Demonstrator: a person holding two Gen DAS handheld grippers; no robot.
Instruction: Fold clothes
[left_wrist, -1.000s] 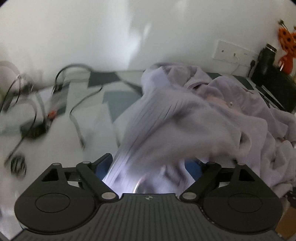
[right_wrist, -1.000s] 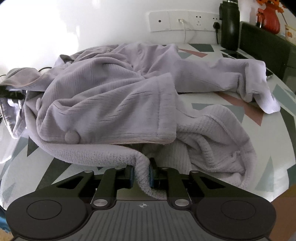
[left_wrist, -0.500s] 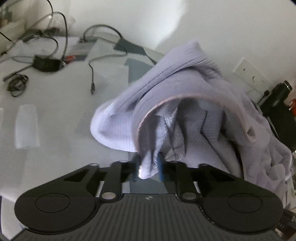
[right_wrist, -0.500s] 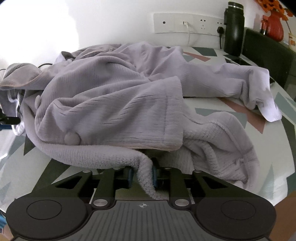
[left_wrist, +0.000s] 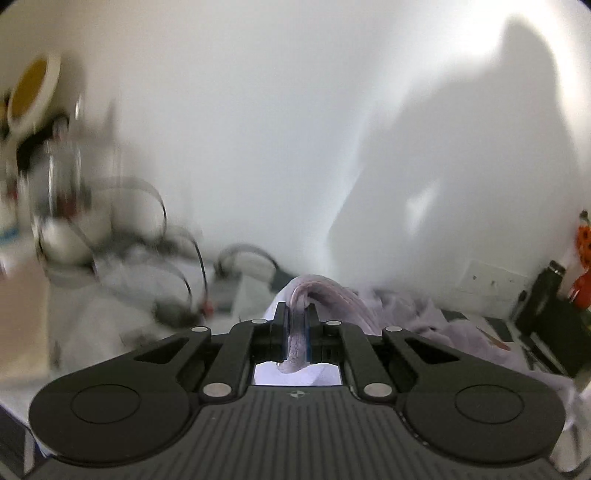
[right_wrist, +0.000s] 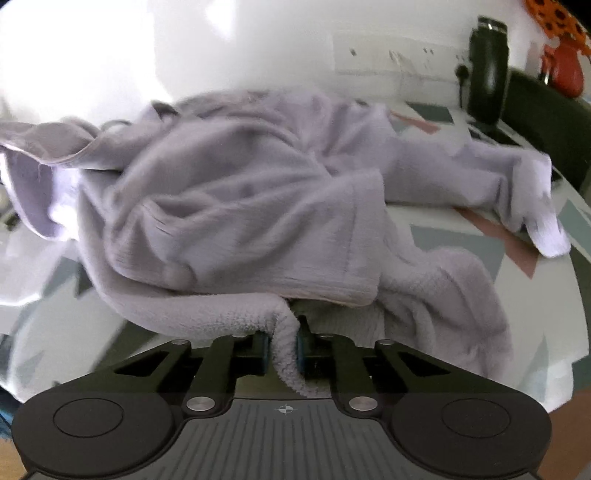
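Note:
A lilac knitted garment (right_wrist: 240, 206) lies crumpled on the patterned table (right_wrist: 443, 236), one sleeve (right_wrist: 517, 184) stretched out to the right. My right gripper (right_wrist: 282, 332) is closing tighter on the fluffy hem at the near edge, pads pressing the cloth. In the left wrist view my left gripper (left_wrist: 296, 310) is shut on a bunched fold of the same garment (left_wrist: 424, 317), held up off the table and pointing toward the white wall. The fold arches over its fingertips and trails down to the right.
Tangled cables (left_wrist: 177, 258) and blurred clutter sit at the table's left end. Along the back wall are sockets (right_wrist: 391, 59), a black bottle (right_wrist: 487, 70), a red-orange vase (right_wrist: 563, 62) and a dark box (right_wrist: 546, 122).
My left gripper went from open to shut on a fold of the garment, then rose with it, its view swinging up to the wall. The right gripper stayed on the hem.

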